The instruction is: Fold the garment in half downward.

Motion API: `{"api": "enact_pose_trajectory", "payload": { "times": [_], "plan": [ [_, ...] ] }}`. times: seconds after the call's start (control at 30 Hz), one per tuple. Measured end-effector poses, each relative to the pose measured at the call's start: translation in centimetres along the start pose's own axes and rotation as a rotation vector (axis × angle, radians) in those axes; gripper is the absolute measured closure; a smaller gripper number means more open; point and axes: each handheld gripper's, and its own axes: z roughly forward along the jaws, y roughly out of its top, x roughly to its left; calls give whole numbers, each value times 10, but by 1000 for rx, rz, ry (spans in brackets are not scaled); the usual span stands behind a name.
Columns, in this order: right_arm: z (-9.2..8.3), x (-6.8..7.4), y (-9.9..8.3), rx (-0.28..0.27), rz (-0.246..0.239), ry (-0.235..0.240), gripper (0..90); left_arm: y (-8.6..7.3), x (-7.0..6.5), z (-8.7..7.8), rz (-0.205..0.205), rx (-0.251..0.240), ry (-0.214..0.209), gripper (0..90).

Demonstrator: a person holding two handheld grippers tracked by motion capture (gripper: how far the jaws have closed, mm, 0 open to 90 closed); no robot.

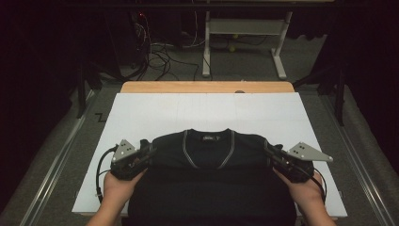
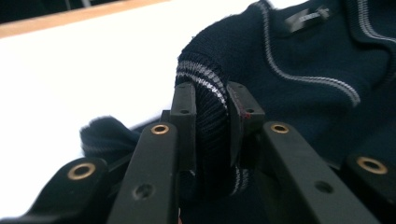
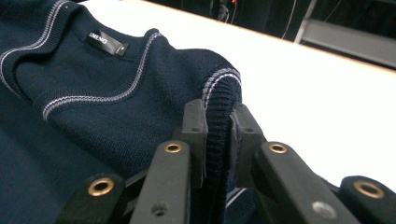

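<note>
Dark navy knit sweater (image 1: 209, 162) lies flat at the near centre of the white tabletop (image 1: 155, 110), neckline w/ label toward the far side, lower part running off the near edge. Both upper corners are gripped: left gripper (image 1: 147, 151) has its jaws closed tight on a bunched fold of striped ribbed knit at the left edge, right gripper (image 1: 272, 153) has its jaws pinched on the matching ribbed fold at the right edge. Judged from this, sleeves look already tucked in and the fold is partway; body probably has yet to be folded over and squared up. Hard to tell: hem and lower half vanish below the frame, sleeves aren't traceable under the dark fabric, label text too small to read, room beyond the tabletop is mostly black.
</note>
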Motion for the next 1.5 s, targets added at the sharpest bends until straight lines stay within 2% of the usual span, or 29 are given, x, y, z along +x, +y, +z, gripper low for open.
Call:
{"api": "enact_pose_trajectory", "payload": {
  "times": [0.03,0.17,0.27,0.3,0.4,0.57,0.67,0.77,0.87,1.13,1.23,1.4,1.5],
  "plan": [
    [-6,4,-10,9,11,5,799,-4,-4,-4,6,2,-11,709],
    [-16,11,-22,8,17,6,799,-14,-18,-20,14,4,-35,710],
    [-27,20,-31,-13,-2,-7,799,-22,-26,-32,-1,-9,-73,709],
    [-33,25,-36,-18,-7,-1,799,-25,-28,-35,5,-14,-73,709],
    [-36,28,-40,-18,3,12,799,-31,-29,-40,-1,-13,-79,709],
    [-44,34,-49,9,6,14,798,-44,-28,-36,-28,40,-103,710],
    [-46,38,-53,29,5,15,797,-46,-28,-36,-18,62,-97,709],
    [-42,38,-55,58,-1,9,793,-50,-27,-29,-27,120,-98,706],
    [-36,38,-59,108,-14,-2,790,-55,-27,-22,-28,177,-84,702],
    [-24,36,-65,214,-26,-18,780,-61,-25,-12,-17,230,-53,676],
    [-20,36,-67,244,-25,-14,776,-62,-22,-9,-33,236,-64,668],
    [-20,34,-69,252,-1,2,763,-64,-20,-9,-50,235,-73,635],
    [-20,33,-68,246,4,6,711,-63,-18,-9,-67,228,-92,590]
  ]
}}
